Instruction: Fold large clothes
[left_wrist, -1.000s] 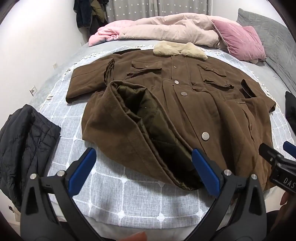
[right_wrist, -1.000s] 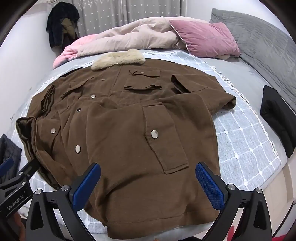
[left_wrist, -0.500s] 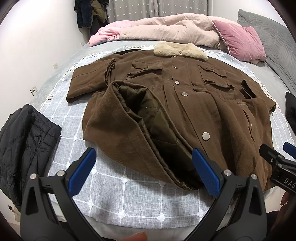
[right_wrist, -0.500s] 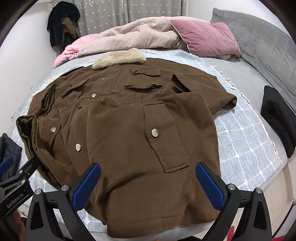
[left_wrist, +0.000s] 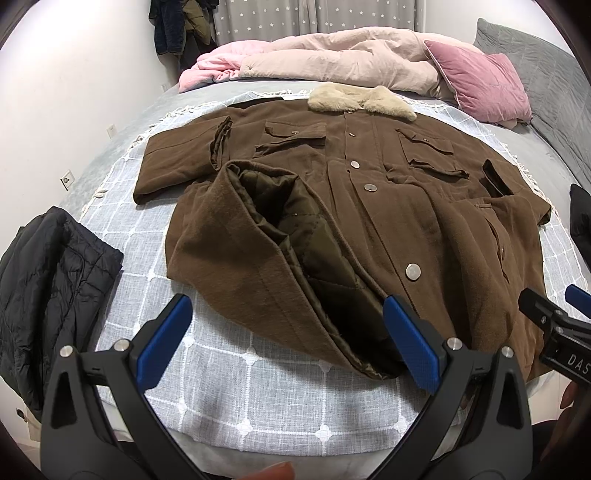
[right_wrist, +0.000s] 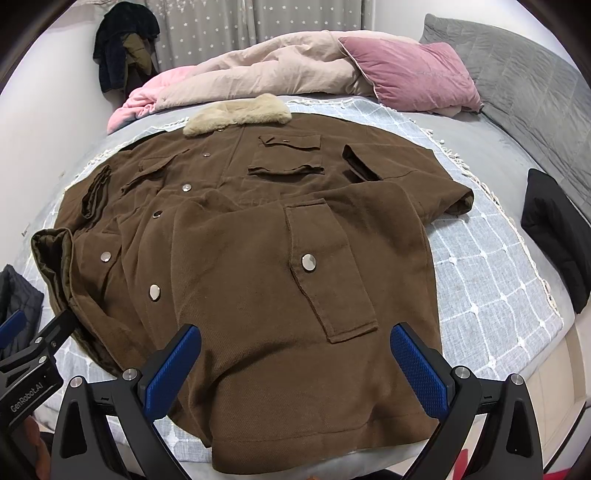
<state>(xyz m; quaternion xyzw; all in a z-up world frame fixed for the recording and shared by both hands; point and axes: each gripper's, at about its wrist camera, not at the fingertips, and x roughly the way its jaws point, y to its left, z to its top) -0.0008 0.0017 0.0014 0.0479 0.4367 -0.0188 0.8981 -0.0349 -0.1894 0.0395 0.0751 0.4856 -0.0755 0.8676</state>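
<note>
Coat flat mid-frame; left gripper & right gripper both spread, empty. Risk: thick hem slips from shallow pinch.

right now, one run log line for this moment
left gripper: open, empty | right gripper: open, empty | brown coat: flat on bed, unfolded

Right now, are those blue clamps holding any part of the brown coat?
No. The left gripper and right gripper are both open, holding nothing; the brown coat lies on the bed.
</note>
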